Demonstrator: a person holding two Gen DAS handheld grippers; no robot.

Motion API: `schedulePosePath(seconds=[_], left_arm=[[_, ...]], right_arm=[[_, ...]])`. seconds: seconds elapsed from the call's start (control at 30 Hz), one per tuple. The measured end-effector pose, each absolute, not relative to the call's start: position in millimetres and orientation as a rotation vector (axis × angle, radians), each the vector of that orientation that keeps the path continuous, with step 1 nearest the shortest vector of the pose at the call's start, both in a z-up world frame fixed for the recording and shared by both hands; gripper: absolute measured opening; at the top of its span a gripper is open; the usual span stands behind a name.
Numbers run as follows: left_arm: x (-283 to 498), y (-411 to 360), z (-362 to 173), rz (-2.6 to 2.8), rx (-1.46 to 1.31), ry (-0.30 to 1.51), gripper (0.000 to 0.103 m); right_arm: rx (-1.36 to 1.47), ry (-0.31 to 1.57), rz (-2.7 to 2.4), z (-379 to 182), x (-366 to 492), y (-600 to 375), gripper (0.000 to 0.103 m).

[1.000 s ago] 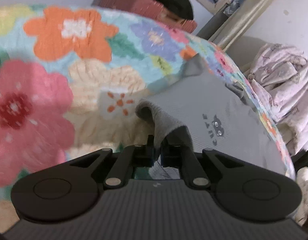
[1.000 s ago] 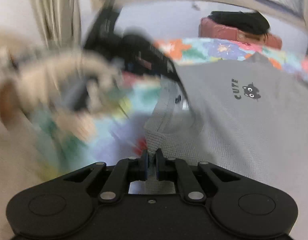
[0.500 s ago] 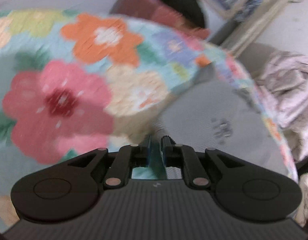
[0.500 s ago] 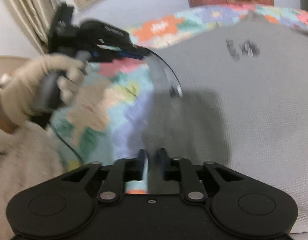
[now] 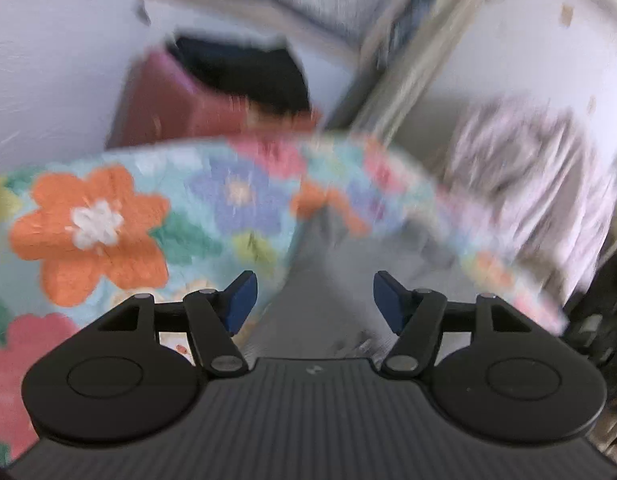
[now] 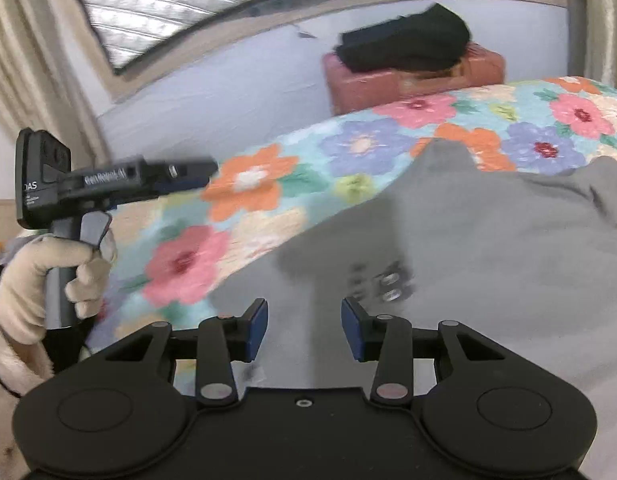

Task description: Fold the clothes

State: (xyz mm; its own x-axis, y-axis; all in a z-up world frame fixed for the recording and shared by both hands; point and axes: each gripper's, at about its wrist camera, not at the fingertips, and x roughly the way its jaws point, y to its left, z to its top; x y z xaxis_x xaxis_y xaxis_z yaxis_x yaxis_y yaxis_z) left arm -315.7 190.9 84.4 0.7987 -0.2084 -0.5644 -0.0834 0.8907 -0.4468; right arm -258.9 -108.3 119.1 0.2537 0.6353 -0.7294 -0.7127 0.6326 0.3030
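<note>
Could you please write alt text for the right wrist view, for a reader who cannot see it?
The right gripper, jaws opening and empty, hangs over a grey shirt spread on a floral blanket. At left, a gloved hand holds the left gripper.

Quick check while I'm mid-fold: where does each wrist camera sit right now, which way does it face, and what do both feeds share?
Left wrist: behind the left claw, jaws opening and empty, facing down over the grey shirt toward the red box.
Right wrist: behind the right claw, jaws opening and empty, above the shirt; the gloved left hand shows at left.
Shared: shirt, flowered blanket, red box.
</note>
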Motion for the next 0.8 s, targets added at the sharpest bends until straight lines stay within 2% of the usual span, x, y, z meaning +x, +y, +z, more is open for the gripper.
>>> schedulePosePath(seconds=[0.1,0.2,0.33,0.37,0.4,0.43,0.47,0.7,0.8], left_arm=[[-277,183,51,-0.094,-0.434,0.72,0.064],[-259,188,19,-0.112,-0.511,0.761,0.064],[-239,184,-3,-0.121,-0.463,0.819,0.063],[-235,182,-7,-0.122,-0.45,0.822,0.061],[-232,180,-10,-0.159,-0.44,0.824,0.047],[-230,176,-11,-0.194,-0.432,0.828,0.015],[-228,171,-12,-0.224,-0.424,0.833,0.009],[-235,139,1,-0.313,-0.356,0.787,0.01],[-238,126,5,-0.369,-0.356,0.782,0.01]], right_arm=[[-0.07,0.952,0.883,98,-229,-102,0.046],[-0.022,0.976,0.863,75,-199,-100,0.046],[0.012,0.994,0.843,53,-158,-96,0.046],[0.016,0.99,0.846,49,-148,-92,0.047],[0.017,0.988,0.852,47,-140,-88,0.047],[0.014,0.986,0.857,45,-130,-82,0.048],[-0.001,0.986,0.865,42,-120,-74,0.05],[-0.087,0.959,0.86,38,-55,-23,0.052],[-0.139,0.964,0.835,35,-35,-7,0.057]])
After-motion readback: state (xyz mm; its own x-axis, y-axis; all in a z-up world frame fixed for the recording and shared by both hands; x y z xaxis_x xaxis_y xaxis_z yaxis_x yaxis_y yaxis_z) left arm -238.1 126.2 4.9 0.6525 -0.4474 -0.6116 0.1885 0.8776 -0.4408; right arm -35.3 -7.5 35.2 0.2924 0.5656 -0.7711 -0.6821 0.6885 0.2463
